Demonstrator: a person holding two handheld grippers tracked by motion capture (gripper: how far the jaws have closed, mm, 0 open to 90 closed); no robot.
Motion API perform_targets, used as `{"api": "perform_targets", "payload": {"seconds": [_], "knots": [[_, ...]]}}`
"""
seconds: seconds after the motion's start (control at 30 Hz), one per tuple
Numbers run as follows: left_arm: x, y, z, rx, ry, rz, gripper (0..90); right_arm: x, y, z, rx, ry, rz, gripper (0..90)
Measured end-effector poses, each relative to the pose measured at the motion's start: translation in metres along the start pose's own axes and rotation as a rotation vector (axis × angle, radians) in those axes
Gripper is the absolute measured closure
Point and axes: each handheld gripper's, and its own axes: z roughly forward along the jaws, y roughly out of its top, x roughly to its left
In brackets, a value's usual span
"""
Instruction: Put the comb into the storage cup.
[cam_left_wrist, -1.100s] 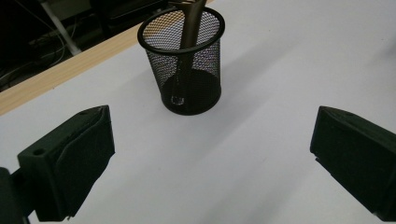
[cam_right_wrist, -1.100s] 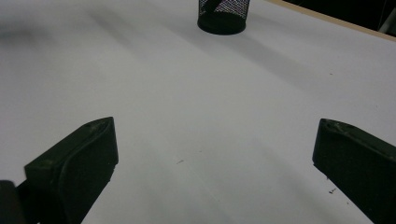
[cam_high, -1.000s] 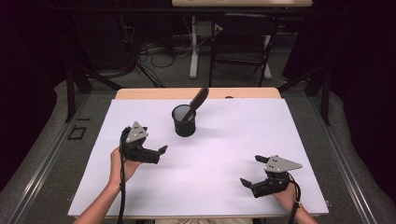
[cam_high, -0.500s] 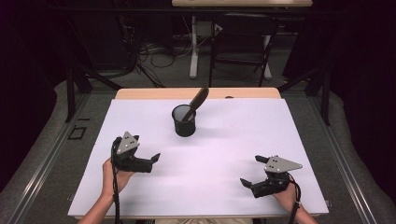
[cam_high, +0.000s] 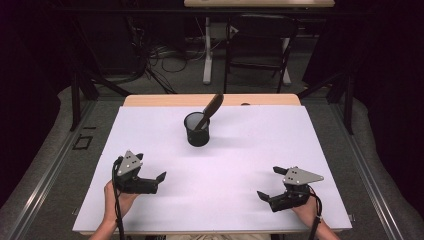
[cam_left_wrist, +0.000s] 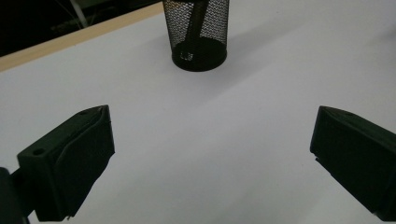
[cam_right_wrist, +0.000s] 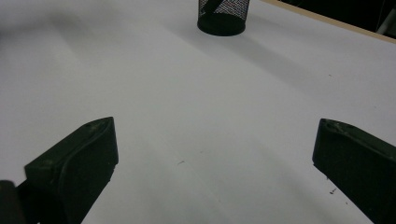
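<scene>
1. Black wire-mesh cylindrical cup (cam_high: 196, 129) stands upright toward the far middle of the white table cover (cam_high: 235, 200), with a dark flat-bladed utensil (cam_high: 210, 109) leaning out of it toward the far right.
2. Left gripper (cam_high: 159, 178) sits low over the near-left of the cover, jaws spread wide and holding nothing; in the left gripper view the cup (cam_left_wrist: 196, 32) lies straight ahead between the jaws, well apart from them.
3. Right gripper (cam_high: 271, 183) rests near the near-right edge, jaws likewise spread and empty; from its own view the cup (cam_right_wrist: 222, 16) is far off.
4. Likely risks if the left gripper goes for the cup:
   - The mesh wall is light, so a push from one jaw could slide or tip it before both jaws close.
   - The leaning utensil shifts the weight to one side, so a tilted lift could tip it out.
   - Closing too high could catch the utensil handle rather than the cup.
</scene>
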Motion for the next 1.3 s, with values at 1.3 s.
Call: {"api": "perform_targets", "payload": {"seconds": [1.3], "knots": [[-0.005,-0.046,-0.019,-0.011,0.027,-0.050,0.0,-0.001,-0.002,0.002,0.020,0.011,-0.004,0.0]]}}
